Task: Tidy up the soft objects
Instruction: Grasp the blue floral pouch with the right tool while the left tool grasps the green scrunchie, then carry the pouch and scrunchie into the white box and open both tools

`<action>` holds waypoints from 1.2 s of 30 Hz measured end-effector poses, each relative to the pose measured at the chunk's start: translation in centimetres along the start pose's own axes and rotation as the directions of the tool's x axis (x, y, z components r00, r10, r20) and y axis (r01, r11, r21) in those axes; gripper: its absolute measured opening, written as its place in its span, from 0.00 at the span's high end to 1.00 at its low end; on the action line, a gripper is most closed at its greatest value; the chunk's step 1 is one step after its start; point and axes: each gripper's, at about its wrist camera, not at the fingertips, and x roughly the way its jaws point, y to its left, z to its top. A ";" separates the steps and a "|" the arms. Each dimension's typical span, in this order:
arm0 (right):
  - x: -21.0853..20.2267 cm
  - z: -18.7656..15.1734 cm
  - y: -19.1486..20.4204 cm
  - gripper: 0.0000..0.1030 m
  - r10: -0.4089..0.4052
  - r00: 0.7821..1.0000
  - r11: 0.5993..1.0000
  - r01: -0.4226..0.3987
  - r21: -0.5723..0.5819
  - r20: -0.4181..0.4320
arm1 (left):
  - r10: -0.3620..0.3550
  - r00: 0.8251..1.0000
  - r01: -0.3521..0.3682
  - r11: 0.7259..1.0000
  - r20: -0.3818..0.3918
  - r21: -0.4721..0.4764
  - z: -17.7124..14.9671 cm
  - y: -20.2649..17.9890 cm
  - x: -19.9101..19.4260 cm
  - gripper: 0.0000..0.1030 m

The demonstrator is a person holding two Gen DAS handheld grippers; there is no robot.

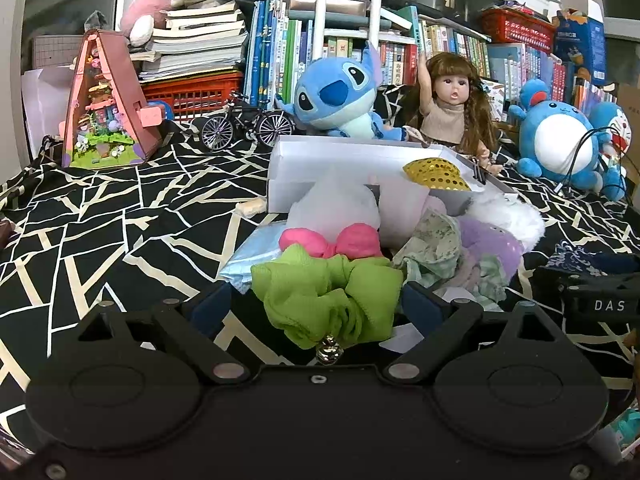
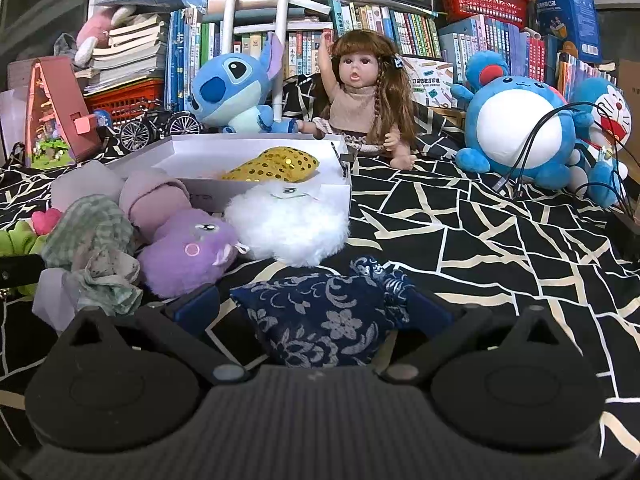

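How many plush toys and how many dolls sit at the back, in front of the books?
Blue plush toys: 3
Doll: 1
Total: 4

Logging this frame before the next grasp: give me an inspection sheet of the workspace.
Surface: black sheet with cream line pattern, rumpled.
Job's things: green scrunchie between the left hand-held gripper fingers; navy floral pouch between the right hand-held gripper fingers; gold sequin piece in the white box; white fluffy ball and purple plush in front of it.
Clutter: doll, Stitch plush, model bicycle.
Grippers: left open; right's grip cannot be told.
Cables: black leads over the round blue plush.
Surroundings: bookshelf.
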 end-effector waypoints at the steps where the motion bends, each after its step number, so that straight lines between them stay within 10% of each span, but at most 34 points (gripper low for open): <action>1: 0.1 0.0 0.0 0.00 -0.004 1.000 1.000 0.004 0.001 -0.003 | 0.001 1.000 -0.001 1.000 -0.002 -0.001 0.0 0.0 0.0 0.11; 23: 1.6 0.1 0.0 0.00 -0.035 0.997 0.999 0.034 -0.009 -0.068 | -0.066 0.996 0.065 0.997 -0.057 -0.028 -0.1 -0.3 1.5 0.39; 27: 1.6 0.3 -0.2 0.00 -0.025 0.996 1.000 0.026 0.010 -0.082 | -0.083 0.994 0.081 0.996 -0.066 -0.035 0.3 -0.2 1.4 0.62; 36: 0.1 1.0 -0.5 0.27 0.021 0.998 0.999 -0.018 0.047 -0.058 | -0.090 0.995 0.089 0.995 -0.030 -0.050 1.5 0.1 -0.6 0.71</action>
